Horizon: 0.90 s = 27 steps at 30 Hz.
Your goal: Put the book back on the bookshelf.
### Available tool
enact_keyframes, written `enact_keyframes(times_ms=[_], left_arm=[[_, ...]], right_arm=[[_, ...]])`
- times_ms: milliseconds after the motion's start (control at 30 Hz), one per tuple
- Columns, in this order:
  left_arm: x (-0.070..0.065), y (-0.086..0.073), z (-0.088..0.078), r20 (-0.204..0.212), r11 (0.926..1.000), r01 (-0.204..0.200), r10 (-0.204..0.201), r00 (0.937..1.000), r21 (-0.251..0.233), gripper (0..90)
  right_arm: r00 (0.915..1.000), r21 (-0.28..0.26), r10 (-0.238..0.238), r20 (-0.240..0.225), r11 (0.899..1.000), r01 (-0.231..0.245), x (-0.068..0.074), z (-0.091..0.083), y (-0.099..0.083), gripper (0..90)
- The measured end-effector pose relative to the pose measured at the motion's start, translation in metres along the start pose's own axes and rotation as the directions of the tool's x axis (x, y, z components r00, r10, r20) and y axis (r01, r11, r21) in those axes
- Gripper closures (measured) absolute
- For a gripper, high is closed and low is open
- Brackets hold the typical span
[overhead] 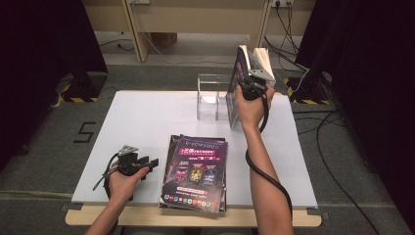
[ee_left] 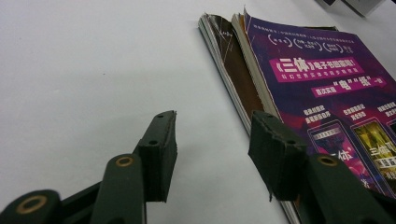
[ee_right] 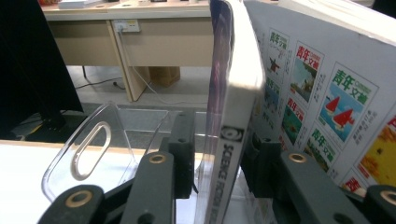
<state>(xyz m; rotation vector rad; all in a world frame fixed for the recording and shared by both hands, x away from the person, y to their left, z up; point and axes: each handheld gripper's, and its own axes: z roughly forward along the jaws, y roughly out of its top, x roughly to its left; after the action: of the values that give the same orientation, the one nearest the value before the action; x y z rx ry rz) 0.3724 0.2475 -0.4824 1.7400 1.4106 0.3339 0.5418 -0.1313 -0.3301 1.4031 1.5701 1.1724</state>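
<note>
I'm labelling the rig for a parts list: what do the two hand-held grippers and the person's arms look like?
Both the left gripper and the right gripper are black, each topped by a grey three-cornered plate and trailing a black cable. Their blocky jaws pivot on brass-ringed links. The person's forearms are bare, with no sleeves showing.

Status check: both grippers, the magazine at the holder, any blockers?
Right gripper astride upright magazine at clear holder, pads slack. Left gripper open, idle beside flat stack. White-covered magazine alongside.

Bare forearms, no sleeves; black grippers (overhead: 152, 162) (overhead: 254, 74) with brass-ringed jaw screws, grey three-cornered top plates, trailing black cables.
</note>
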Motion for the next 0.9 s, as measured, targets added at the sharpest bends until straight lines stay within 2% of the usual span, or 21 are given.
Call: enact_keyframes(times_ms=[533, 733, 900], left_arm=[[0.0, -0.001, 0.0, 0.003, 1.0, 0.002, -0.002, 1.0, -0.005, 50.1], [-0.002, -0.001, -0.001, 0.006, 1.0, 0.001, -0.001, 1.0, -0.001, 50.0], [-0.003, 0.0, -0.001, 0.016, 1.0, 0.002, -0.002, 0.9999, -0.006, 49.7]], right_arm=[[0.9986, 0.045, 0.037, -0.039, 0.998, -0.035, -0.007, -0.012, -0.008, 66.6], [0.9985, 0.051, 0.027, -0.048, 0.998, -0.025, -0.008, -0.017, -0.011, 65.8], [0.9974, 0.062, 0.039, -0.061, 0.997, -0.035, -0.008, -0.023, -0.014, 65.8]])
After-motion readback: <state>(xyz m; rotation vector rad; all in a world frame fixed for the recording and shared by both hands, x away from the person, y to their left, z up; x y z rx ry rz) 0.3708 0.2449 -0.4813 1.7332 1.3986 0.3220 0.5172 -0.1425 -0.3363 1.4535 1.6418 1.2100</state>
